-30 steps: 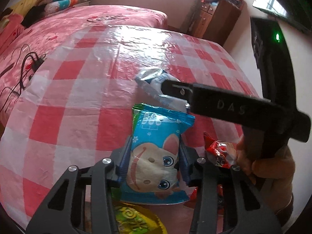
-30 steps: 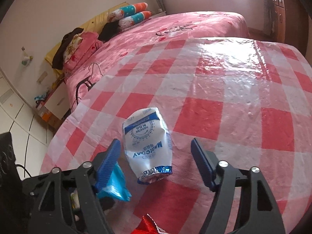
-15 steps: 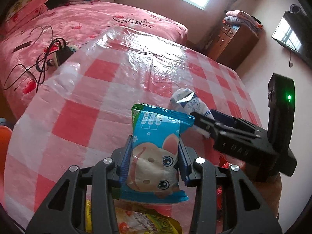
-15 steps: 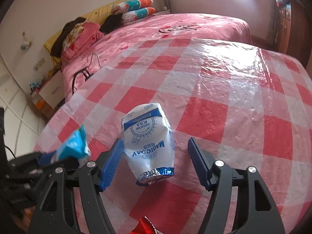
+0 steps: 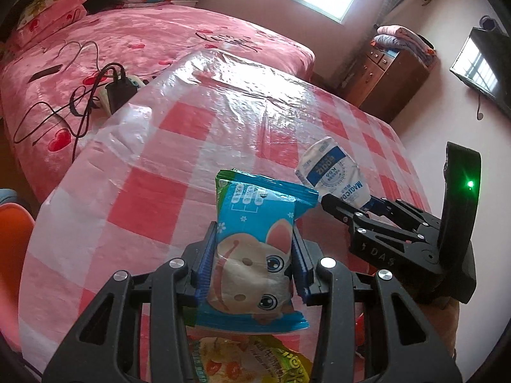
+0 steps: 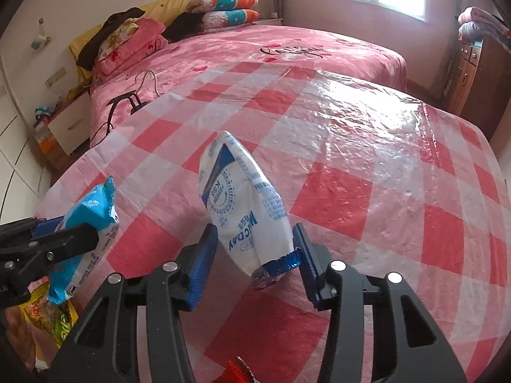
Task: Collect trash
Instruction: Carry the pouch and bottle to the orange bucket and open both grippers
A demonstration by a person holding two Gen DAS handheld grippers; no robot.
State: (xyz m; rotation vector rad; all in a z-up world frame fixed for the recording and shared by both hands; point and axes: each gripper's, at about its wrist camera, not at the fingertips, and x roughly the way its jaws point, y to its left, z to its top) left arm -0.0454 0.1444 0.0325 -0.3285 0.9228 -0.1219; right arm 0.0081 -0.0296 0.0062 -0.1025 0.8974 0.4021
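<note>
My left gripper is shut on a blue snack wrapper with a cartoon face, held above the table; it also shows at the left of the right wrist view. My right gripper is shut on a white and blue pouch, tilted up off the red and white checked tablecloth. In the left wrist view the pouch sticks out of the right gripper at the right.
A yellow-green snack bag lies under the left gripper, also at lower left of the right wrist view. A red wrapper lies at the table's near edge. A pink bed with cables stands behind, a wooden cabinet at the back right.
My right gripper has closed on the white pouch and lifted it off the table. The left gripper, still holding the blue wrapper, has risen and swung left.
</note>
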